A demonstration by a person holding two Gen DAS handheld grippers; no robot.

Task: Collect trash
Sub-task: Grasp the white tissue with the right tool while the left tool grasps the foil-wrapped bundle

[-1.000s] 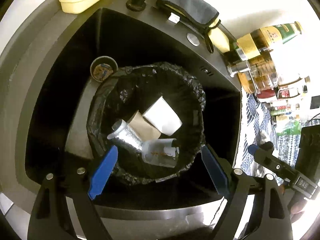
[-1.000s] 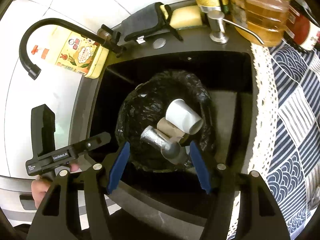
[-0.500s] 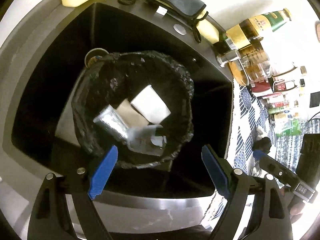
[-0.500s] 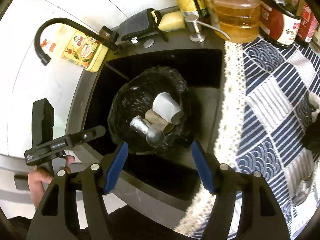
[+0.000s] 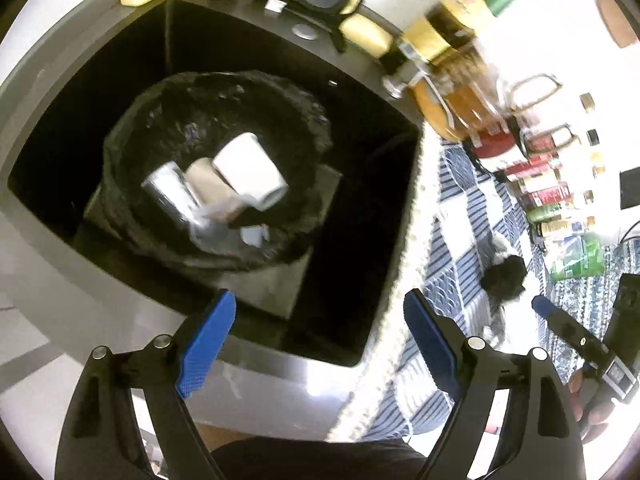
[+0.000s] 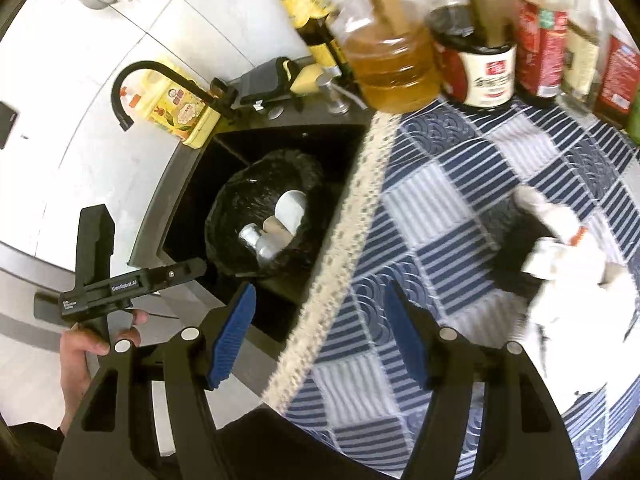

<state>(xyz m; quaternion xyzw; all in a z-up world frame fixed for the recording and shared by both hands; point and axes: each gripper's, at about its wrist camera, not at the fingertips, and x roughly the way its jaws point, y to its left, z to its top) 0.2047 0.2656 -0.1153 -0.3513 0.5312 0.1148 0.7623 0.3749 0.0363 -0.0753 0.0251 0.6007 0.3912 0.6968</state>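
A bin lined with a black bag (image 5: 216, 92) stands in the black sink (image 5: 360, 208). Inside lie a white cup (image 5: 248, 168), a cardboard tube (image 5: 202, 176), a silver can (image 5: 168, 188) and some clear plastic. My left gripper (image 5: 318, 320) hovers open and empty over the sink's near right corner. My right gripper (image 6: 320, 320) is open and empty above the lace edge of the checked cloth (image 6: 440, 200). Crumpled white paper (image 6: 568, 276) on a dark object lies blurred on the cloth, to the right of the right gripper. The bag (image 6: 240, 200) sits to its upper left.
Oil bottles (image 6: 384, 68), a sauce jar (image 6: 480, 76) and red packets line the back of the cloth. A black faucet (image 6: 132, 76), a yellow bottle (image 6: 176, 108), a grey cloth and a sponge (image 5: 364, 32) sit behind the sink. A hand (image 6: 80, 352) holds the left gripper.
Both grippers have pulled back from over the bin and shifted right toward the checked cloth. Their jaws stayed open and empty. The trash in the bag has not moved.
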